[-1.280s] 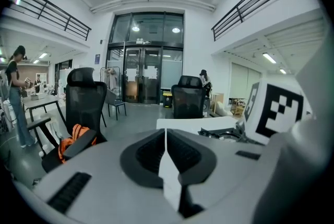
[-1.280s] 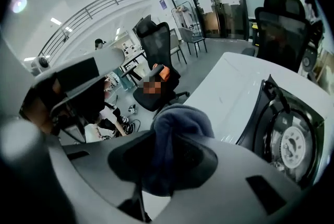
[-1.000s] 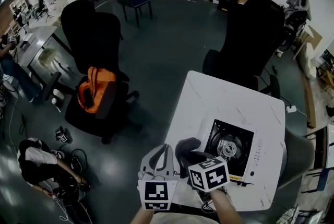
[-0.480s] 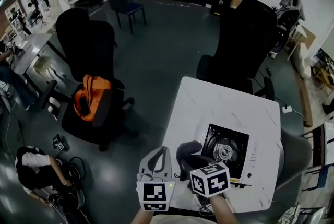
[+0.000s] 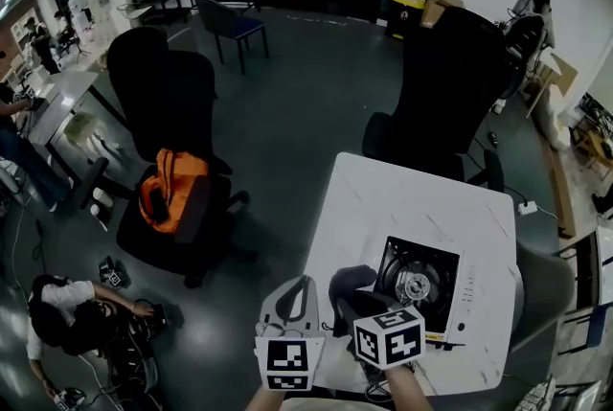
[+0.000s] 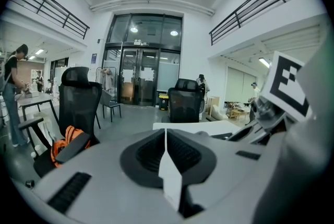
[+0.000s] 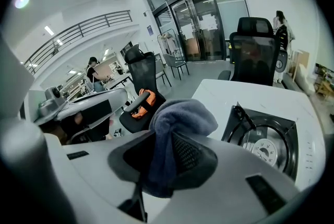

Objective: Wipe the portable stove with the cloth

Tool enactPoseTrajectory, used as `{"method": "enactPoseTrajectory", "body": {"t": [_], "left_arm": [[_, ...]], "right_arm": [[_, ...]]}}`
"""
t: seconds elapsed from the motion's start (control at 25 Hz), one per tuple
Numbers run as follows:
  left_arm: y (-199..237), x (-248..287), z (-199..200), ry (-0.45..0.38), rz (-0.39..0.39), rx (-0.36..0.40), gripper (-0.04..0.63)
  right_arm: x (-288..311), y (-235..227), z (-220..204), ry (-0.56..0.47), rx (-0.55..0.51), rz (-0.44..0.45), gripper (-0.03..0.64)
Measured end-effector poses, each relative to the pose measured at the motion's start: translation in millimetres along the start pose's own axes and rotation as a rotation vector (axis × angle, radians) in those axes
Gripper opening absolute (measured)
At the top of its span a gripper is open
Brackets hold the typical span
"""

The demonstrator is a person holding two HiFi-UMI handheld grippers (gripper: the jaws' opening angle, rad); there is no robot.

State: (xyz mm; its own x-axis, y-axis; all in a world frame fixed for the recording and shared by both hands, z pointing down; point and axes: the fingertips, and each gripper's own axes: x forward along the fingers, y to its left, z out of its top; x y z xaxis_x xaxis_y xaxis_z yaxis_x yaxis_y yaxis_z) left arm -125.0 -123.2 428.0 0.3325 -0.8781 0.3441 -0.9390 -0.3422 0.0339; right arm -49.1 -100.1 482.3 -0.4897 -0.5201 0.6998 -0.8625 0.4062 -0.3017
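White table (image 5: 412, 198) at lower right of head view, with a black office chair (image 5: 450, 83) behind its far edge. Second black chair (image 5: 192, 93) at left, orange bag (image 5: 168, 189) on its seat. Portable stove (image 5: 469, 289) sits on the table toward the near right corner, with a black burner top and a white control strip on its right. Right gripper (image 5: 356, 306) at the table's near left part, just left of the stove. Its fingers are clamped on the dark grey-blue cloth (image 7: 177, 118), which is bunched above the tips. Can't tell if the cloth touches the stove. Left gripper (image 6: 166, 139) off the table's left edge, over the floor, fingers pressed together with nothing between them.
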Motion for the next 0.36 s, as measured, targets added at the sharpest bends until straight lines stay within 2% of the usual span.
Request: {"method": "enactPoseTrajectory", "body": {"t": [0.36], "left_arm": [[5.3, -6.2, 3.0, -0.007, -0.006, 0.013, 0.021]], "right_arm": [[-3.5, 7.5, 2.4, -0.025, 0.019, -0.006, 0.100]]}}
